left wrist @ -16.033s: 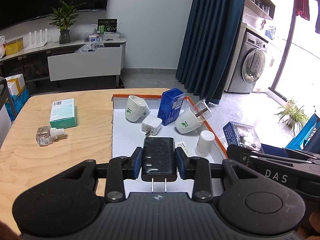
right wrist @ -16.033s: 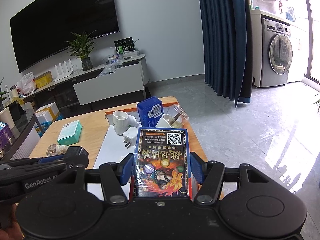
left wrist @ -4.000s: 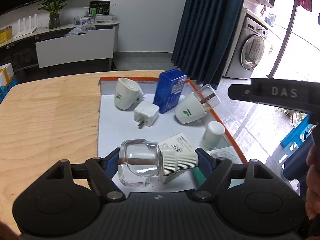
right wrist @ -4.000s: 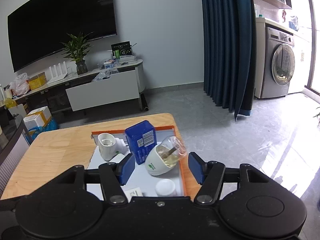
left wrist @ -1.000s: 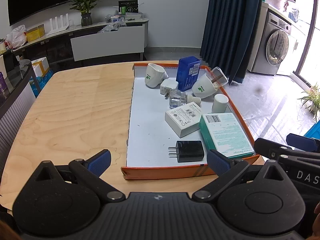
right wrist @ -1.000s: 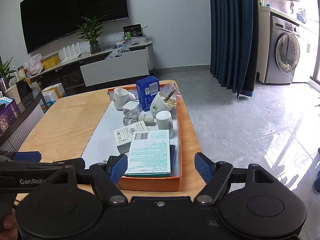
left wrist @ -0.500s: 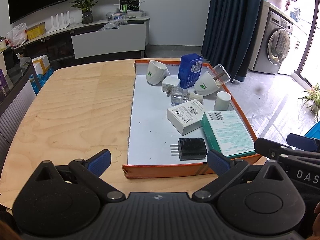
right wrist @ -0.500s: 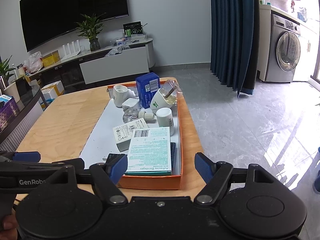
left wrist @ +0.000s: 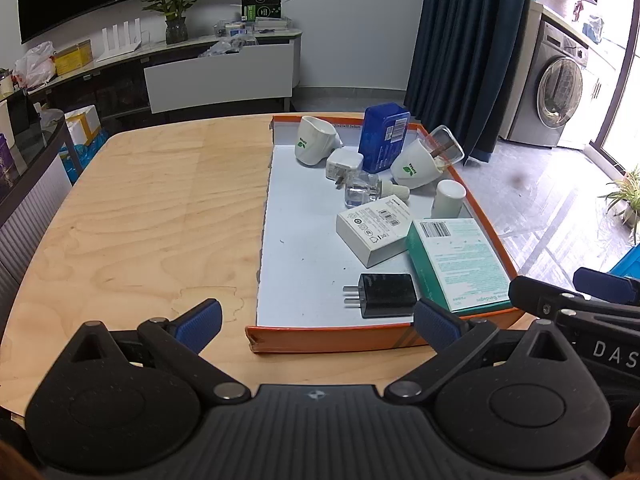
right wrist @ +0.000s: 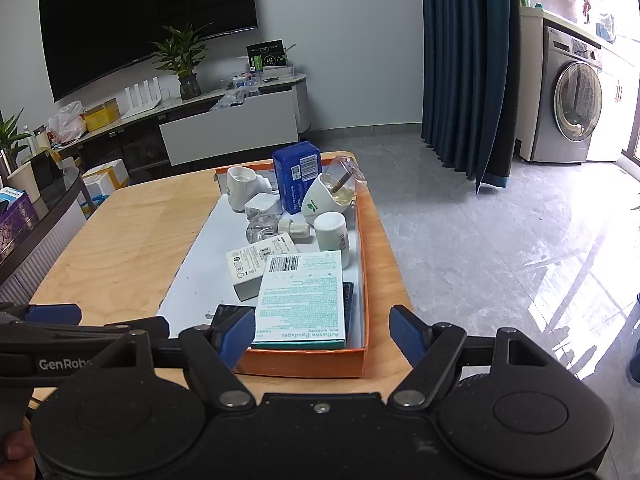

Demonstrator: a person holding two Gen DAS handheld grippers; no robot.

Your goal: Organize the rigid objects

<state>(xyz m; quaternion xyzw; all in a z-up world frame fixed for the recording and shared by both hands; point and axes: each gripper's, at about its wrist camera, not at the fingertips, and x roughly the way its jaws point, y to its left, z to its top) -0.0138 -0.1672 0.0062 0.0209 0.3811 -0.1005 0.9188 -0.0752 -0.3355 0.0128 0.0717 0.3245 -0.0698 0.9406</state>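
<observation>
Left wrist view: bottle now in tray — left gripper, right gripper spread, empty; table cleared, sorting likely finished.

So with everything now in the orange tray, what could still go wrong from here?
The white diffuser with its clear bottle leans tilted against the orange tray rim at the table's edge; a bump might tip it over. The teal bandage box lies on top of another item, so it may slide. Both tongs, left and right, hang open near the tray's front wall.
</observation>
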